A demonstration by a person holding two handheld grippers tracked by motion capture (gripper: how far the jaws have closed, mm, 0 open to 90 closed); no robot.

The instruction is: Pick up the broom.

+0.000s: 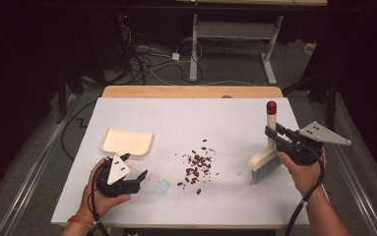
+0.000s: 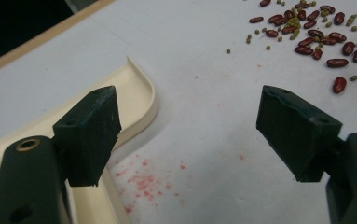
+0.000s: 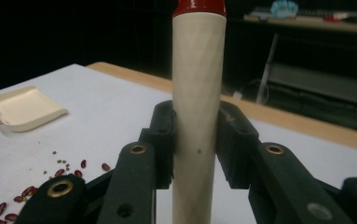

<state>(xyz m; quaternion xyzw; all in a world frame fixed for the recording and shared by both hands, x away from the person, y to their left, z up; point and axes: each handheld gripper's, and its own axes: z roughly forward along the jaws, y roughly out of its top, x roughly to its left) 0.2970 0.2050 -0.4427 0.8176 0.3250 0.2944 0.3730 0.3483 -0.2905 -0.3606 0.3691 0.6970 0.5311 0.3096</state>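
Brush (image 1: 267,158) clamped in right claw (image 1: 273,135), right of frame; left claw (image 1: 136,178) apart beside dustpan (image 1: 126,142), beans (image 1: 198,164) mid-table.

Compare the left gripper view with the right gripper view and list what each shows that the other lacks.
Left gripper view alone: the left gripper with jaws wide apart and nothing between them, and pink specks on the table. Right gripper view alone: the right gripper shut on the upright brush handle with its red cap. Both: the cream dustpan, scattered beans and the white table.
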